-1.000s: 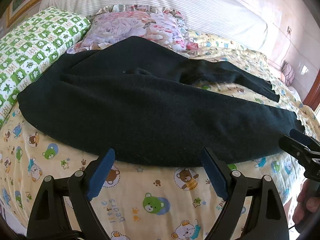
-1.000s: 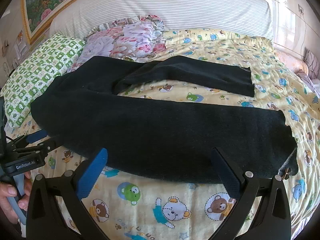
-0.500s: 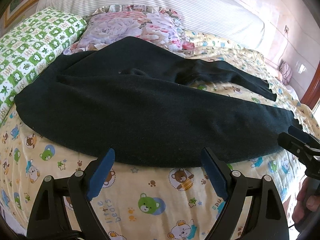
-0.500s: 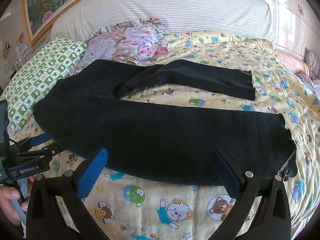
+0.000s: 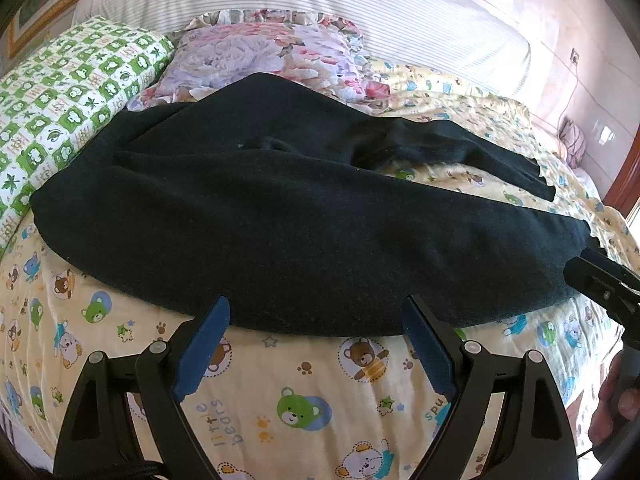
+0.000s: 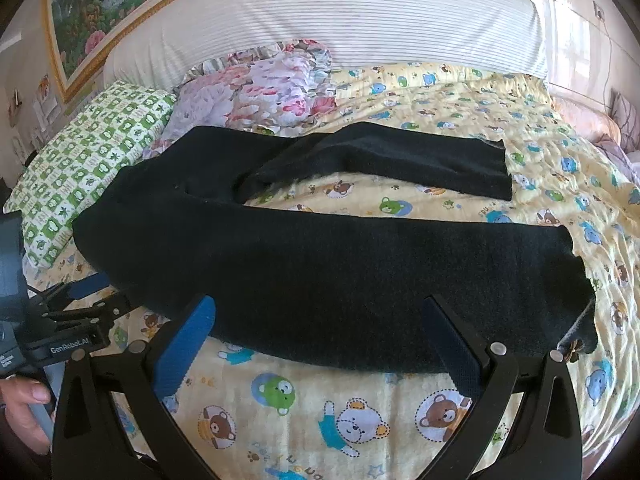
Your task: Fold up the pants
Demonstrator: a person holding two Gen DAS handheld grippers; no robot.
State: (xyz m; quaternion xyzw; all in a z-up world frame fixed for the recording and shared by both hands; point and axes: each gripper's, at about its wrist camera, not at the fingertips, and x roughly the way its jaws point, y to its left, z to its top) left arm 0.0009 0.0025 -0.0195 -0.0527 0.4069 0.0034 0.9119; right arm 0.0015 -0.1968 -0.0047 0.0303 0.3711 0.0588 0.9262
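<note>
Black pants (image 5: pixel 304 224) lie spread across the bed, waist at the left by the pillows, two legs running right and split apart. They show the same way in the right wrist view (image 6: pixel 328 264). My left gripper (image 5: pixel 316 340) is open and empty, just short of the near leg's front edge, toward the waist half. My right gripper (image 6: pixel 320 340) is open and empty, just short of the same edge nearer the cuff. Each gripper shows in the other's view: the right one at the cuff end (image 5: pixel 600 280), the left one by the waist (image 6: pixel 80 304).
The bed has a yellow bear-print sheet (image 5: pixel 304 400). A green checked pillow (image 5: pixel 60 96) and a floral pillow (image 5: pixel 260 52) lie at the left and back, partly under the waist. A striped headboard (image 6: pixel 340 12) stands behind. A framed picture (image 6: pixel 104 12) hangs above.
Both grippers have drawn slightly back and up from the pants' front edge; the view is a little wider. The pants have not moved. Both stay open.
</note>
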